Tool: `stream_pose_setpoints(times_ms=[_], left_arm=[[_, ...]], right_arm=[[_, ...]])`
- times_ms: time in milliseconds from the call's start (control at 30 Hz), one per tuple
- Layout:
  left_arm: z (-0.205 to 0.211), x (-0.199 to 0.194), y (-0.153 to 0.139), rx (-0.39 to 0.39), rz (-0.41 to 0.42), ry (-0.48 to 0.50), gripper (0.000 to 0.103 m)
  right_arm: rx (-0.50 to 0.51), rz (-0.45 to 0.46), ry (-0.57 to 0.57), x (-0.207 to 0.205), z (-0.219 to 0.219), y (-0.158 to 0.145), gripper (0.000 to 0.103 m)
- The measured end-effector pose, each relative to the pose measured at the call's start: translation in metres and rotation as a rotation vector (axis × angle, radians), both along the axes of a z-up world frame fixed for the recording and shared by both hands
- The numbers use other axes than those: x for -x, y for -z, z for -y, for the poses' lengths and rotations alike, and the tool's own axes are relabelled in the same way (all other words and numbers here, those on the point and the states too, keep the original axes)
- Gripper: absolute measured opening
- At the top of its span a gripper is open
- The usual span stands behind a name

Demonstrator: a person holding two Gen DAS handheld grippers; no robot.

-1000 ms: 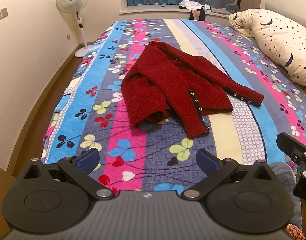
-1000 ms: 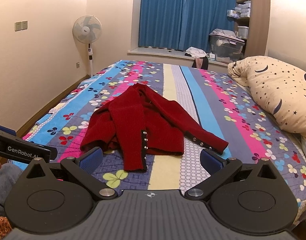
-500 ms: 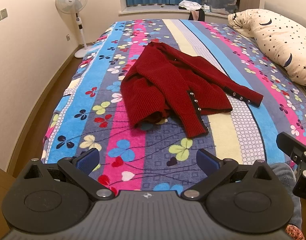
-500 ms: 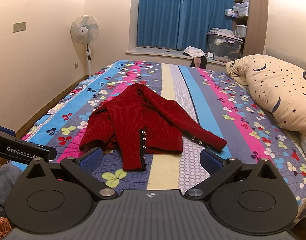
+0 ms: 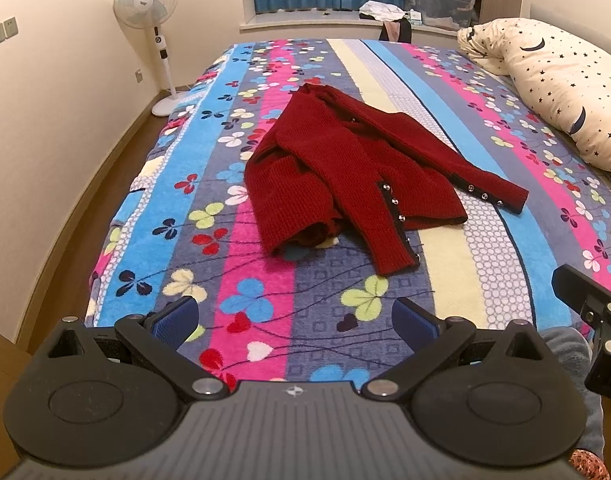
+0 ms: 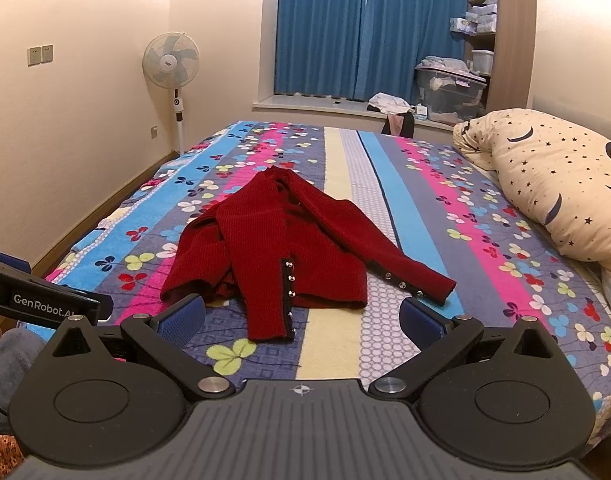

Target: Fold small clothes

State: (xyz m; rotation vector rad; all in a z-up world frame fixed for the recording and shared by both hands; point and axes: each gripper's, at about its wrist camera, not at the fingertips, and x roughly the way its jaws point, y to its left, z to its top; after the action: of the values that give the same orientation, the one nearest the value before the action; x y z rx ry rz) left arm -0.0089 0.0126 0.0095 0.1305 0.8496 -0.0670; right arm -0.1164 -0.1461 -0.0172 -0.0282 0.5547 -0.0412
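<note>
- The left gripper [image 5: 293,318] has its jaws wide apart, blue pads [image 5: 173,320] bare, nothing between them; it hangs over the near end of the bed without touching the cover.
- The right gripper [image 6: 301,320] is likewise spread wide and empty, hanging over the same near end, just beside its partner.
- Each gripper shows in the other's view only as a black fragment cut off at the frame edge.
- The red cardigan [image 5: 357,176] lies rumpled near the middle of the striped flowered blanket [image 5: 457,264], ahead of both grippers and apart from them.
- One sleeve [image 5: 377,232] is crossed over the body with its cuff pointing toward the grippers; the other [image 5: 481,188] trails out to the right, cuff flat on the blanket.
- The cardigan's near left hem is bunched up, so what lies beneath that fold is hidden.
- Bare blanket surrounds the garment on all sides, with most open room on the right and beyond it.
- A star-and-moon pillow [image 6: 553,184] takes the bed's right edge, well apart from the cardigan.
- The bed's left edge drops to a strip of wooden floor [image 5: 105,184] along the wall, where a standing fan [image 6: 171,64] stands by the far corner.
- Grey fabric on the person's leg [image 6: 9,356] shows at the bottom corner, mostly cut off.
</note>
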Motion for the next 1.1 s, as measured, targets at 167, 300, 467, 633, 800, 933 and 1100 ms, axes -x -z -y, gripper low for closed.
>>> stream_pose_setpoints(times_ms=[167,300,467,633,800,933,1100], left_arm=[[0.003,0.0,0.002,-0.007,-0.003,-0.003,0.103],[0.003,-0.004,0.006,-0.009,-0.017,-0.005,0.103],[0.004,-0.013,0.014,-0.013,-0.048,-0.008,0.103],[0.005,-0.029,0.024,-0.011,-0.085,-0.013,0.103],[0.017,-0.056,0.039,-0.008,-0.103,0.028,0.103],[0.042,-0.092,0.063,-0.01,-0.118,0.097,0.103],[0.089,-0.148,0.12,-0.049,-0.165,0.184,0.103]], right_arm=[[-0.007,-0.007,0.001,-0.004,0.0,0.003,0.102],[-0.015,-0.021,-0.001,-0.009,0.0,0.007,0.102],[-0.029,-0.043,0.001,-0.019,0.003,0.013,0.102],[-0.064,-0.071,0.025,-0.034,0.012,0.02,0.102],[-0.078,-0.102,0.098,-0.055,0.03,0.035,0.102],[-0.081,-0.123,0.192,-0.075,0.059,0.051,0.102],[-0.093,-0.181,0.29,-0.095,0.091,0.079,0.102]])
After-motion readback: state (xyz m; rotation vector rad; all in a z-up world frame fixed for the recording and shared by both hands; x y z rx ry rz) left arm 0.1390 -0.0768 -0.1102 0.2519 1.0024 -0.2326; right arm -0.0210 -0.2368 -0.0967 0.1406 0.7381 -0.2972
